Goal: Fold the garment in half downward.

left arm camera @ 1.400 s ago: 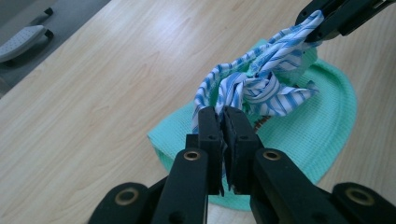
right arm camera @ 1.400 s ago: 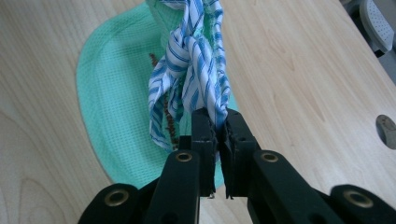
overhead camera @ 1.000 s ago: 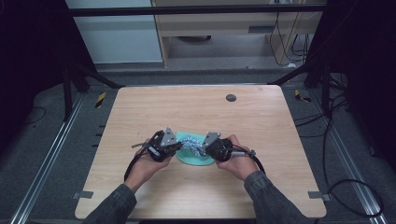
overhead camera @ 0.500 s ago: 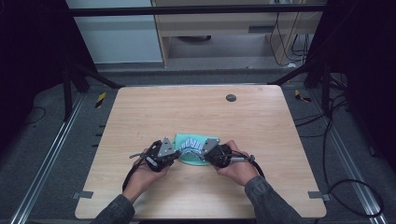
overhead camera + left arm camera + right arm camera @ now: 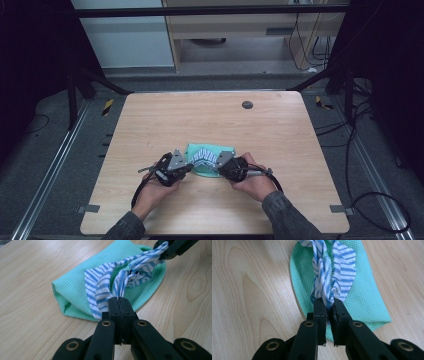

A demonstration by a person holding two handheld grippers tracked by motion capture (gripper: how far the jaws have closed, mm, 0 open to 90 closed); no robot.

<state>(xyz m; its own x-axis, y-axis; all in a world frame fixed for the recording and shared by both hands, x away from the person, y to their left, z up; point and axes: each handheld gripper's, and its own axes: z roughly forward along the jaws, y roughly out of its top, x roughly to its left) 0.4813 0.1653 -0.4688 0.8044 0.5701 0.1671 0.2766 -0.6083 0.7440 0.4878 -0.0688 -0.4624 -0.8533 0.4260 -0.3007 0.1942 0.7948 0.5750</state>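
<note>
A blue-and-white striped cloth (image 5: 120,282) lies bunched on top of a folded green waffle cloth (image 5: 82,290) on the wooden table (image 5: 210,120). My left gripper (image 5: 120,301) is shut on one end of the striped cloth. The other end is pinched by my right gripper (image 5: 327,303), also seen at the top right of the left gripper view (image 5: 165,250). In the high view the striped cloth (image 5: 204,156) stretches between the left gripper (image 5: 189,166) and the right gripper (image 5: 219,167), over the green cloth (image 5: 207,150), near the table's front middle.
A small dark round disc (image 5: 247,104) sits at the table's far right part. Cables trail from both grippers toward the front edge. Black frame posts and floor rails stand around the table.
Both grippers, holding the striped cloth, have drawn toward the table's front edge and slightly closer together; the cloths came along with them.
</note>
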